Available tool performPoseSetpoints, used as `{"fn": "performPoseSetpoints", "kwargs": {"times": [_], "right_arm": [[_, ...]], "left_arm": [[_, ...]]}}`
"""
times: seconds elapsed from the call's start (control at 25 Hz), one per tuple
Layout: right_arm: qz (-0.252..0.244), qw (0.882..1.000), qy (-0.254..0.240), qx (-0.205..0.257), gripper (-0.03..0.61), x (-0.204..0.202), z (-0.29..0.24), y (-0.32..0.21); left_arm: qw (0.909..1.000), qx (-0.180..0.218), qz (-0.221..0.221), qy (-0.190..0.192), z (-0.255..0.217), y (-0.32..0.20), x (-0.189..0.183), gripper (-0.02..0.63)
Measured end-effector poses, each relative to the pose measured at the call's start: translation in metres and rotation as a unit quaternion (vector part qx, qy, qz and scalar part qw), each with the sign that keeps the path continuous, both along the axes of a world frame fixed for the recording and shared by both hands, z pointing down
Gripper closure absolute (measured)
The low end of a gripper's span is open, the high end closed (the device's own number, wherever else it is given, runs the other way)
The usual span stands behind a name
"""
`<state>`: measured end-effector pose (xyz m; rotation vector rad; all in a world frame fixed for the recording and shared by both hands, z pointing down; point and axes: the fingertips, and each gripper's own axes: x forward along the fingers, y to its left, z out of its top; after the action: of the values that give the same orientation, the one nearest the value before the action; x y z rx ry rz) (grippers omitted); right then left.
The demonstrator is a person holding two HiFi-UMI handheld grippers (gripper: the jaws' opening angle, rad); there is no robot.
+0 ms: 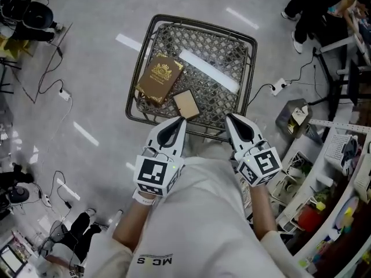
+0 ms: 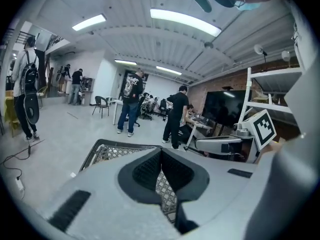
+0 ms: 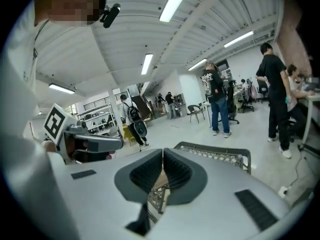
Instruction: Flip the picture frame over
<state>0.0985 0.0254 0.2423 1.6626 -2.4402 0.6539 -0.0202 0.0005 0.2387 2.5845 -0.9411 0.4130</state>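
Note:
A small picture frame (image 1: pixel 186 103) lies back side up, tan, on the mesh top of a dark metal table (image 1: pixel 232 57), near its front edge. Beside it to the left lies a brown book with a gold emblem (image 1: pixel 159 79). My left gripper (image 1: pixel 181 122) hovers shut just in front of the frame, tips at the table's near rim. My right gripper (image 1: pixel 230 119) is shut too, to the frame's right, over the rim. In the right gripper view a tan sliver of the frame (image 3: pixel 159 184) shows past the closed tips (image 3: pixel 163 156). The left gripper (image 2: pixel 161 154) shows only mesh beyond its tips.
A white strip (image 1: pixel 208 71) lies across the mesh top. Cables and a power strip (image 1: pixel 279 86) trail on the floor to the right, with cluttered shelving (image 1: pixel 330 172) further right. Several people (image 2: pixel 131 101) stand in the room beyond.

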Motion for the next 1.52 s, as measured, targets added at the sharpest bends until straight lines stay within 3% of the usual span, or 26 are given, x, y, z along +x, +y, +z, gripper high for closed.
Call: {"fn": "performPoseSetpoints", "kwargs": {"times": [0.36, 1.52], "right_arm": [[0.015, 0.999, 0.036, 0.037, 0.555, -0.006, -0.032, 0.016], [0.006, 0.997, 0.053, 0.058, 0.555, -0.026, -0.047, 0.025]], "left_arm": [[0.9976, 0.026, 0.063, -0.010, -0.024, 0.006, 0.004, 0.589], [0.9968, 0.052, 0.061, 0.011, -0.045, 0.016, -0.010, 0.589]]}}
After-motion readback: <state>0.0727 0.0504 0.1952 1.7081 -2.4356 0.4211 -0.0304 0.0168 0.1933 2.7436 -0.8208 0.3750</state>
